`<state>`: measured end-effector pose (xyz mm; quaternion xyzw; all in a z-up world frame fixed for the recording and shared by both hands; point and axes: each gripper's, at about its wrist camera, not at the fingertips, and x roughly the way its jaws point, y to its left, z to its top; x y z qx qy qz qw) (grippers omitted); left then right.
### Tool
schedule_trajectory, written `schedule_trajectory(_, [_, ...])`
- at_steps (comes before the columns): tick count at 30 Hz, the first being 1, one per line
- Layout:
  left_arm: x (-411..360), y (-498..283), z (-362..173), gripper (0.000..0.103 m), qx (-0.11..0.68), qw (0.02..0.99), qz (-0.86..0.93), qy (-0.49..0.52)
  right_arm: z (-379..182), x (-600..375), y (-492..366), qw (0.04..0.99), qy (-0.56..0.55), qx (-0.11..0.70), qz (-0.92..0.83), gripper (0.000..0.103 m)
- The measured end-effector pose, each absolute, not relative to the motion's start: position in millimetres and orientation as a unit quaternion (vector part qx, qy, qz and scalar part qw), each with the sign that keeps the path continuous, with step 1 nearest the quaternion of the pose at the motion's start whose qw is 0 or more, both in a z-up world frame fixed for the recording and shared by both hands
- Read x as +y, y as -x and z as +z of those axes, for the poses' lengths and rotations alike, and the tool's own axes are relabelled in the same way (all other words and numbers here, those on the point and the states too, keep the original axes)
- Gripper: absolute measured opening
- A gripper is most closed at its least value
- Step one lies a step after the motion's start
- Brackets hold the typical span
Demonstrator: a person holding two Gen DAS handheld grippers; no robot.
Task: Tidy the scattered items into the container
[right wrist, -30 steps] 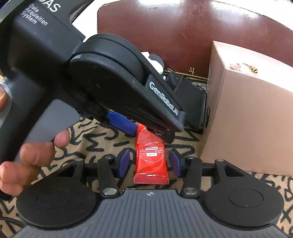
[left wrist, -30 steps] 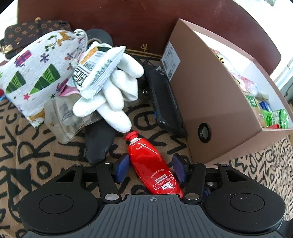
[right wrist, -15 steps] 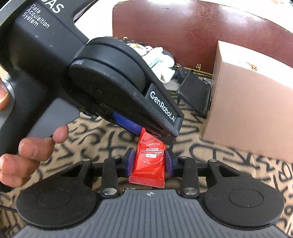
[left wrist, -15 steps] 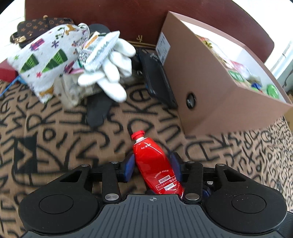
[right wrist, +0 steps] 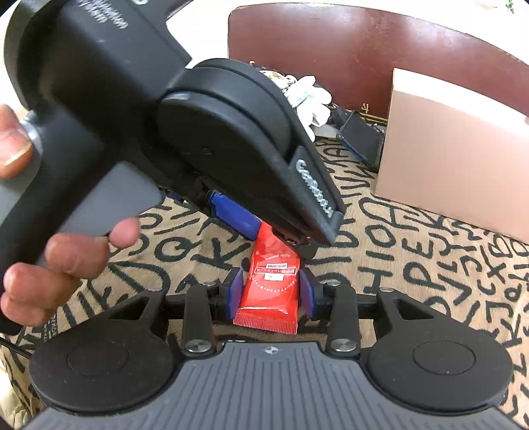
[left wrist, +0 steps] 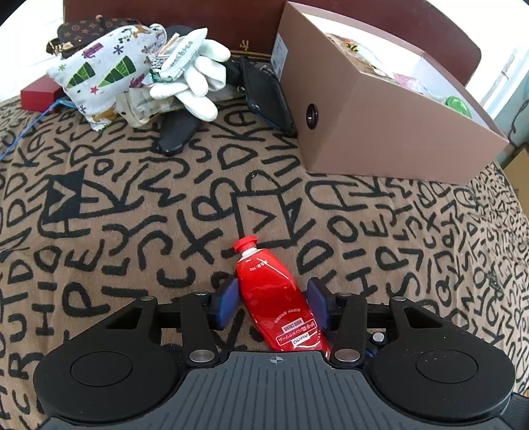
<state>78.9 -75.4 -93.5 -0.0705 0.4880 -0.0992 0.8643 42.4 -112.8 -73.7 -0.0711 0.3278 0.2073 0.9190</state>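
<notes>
The red tube [left wrist: 271, 294] is up off the cloth [left wrist: 132, 205], and both tongs have it. The left gripper [left wrist: 272, 304] squeezes the fat middle of the tube, its blue pads [left wrist: 228, 302] pressed on each side, and the red cap points away toward the box [left wrist: 380, 132]. The right gripper [right wrist: 271, 294] pinches the flat crimped end of the same tube [right wrist: 269, 297] — its blue fingers [right wrist: 235, 292] sit tight against both edges. In the right wrist view the left gripper's black body fills the top left, with a hand [right wrist: 49, 251] wrapped around its handle.

The box is brown and open on top, with bright things already inside. It stands at the far right of the cloth, well apart from the tube. Leaning on its near side is a dark phone [left wrist: 267, 96]. Left of that lies a pile — a white glove [left wrist: 195, 86], a snack packet [left wrist: 180, 54] on top of it, a white bag with little trees [left wrist: 102, 69], and a small brown purse [left wrist: 82, 31] behind.
</notes>
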Motion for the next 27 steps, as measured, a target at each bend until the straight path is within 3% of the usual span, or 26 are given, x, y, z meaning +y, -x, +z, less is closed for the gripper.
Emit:
schedule_trajectory(6, [-74.9,-79.4,-94.9,0.058,0.489,0.864,-0.101,0.067,-73.0,-111.3,-44.2,0.918,0.068,0.331,0.209,0.043])
schedule_trajectory(9, [-72.5,-81.1,-96.6,0.061,0.49,0.863,-0.103,0.072,-72.6,-111.0,-45.7,0.918,0.065,0.332,0.208,0.043])
schedule_trajectory(21, [-74.4,-79.3,-95.5,0.06,0.487,0.865,-0.103,0.065,-73.2,-110.7,-49.3,0.917,0.064,0.331,0.215,0.042])
schedule_trajectory(23, [-75.1,-78.5,-94.8,0.056,0.486,0.866,-0.103,0.06,-72.9,-111.3,-49.3,0.918,0.058,0.33,0.213,0.041])
schedule_trajectory(24, [-75.6,-77.8,-94.3,0.046,0.485,0.867,-0.099,0.056,-72.6,-111.3,-49.0,0.918,0.056,0.33,0.21,0.041])
schedule_trajectory(27, [-74.2,-75.6,-92.6,0.045,0.484,0.867,-0.101,0.06,-70.3,-110.7,-46.8,0.919,0.054,0.331,0.207,0.04])
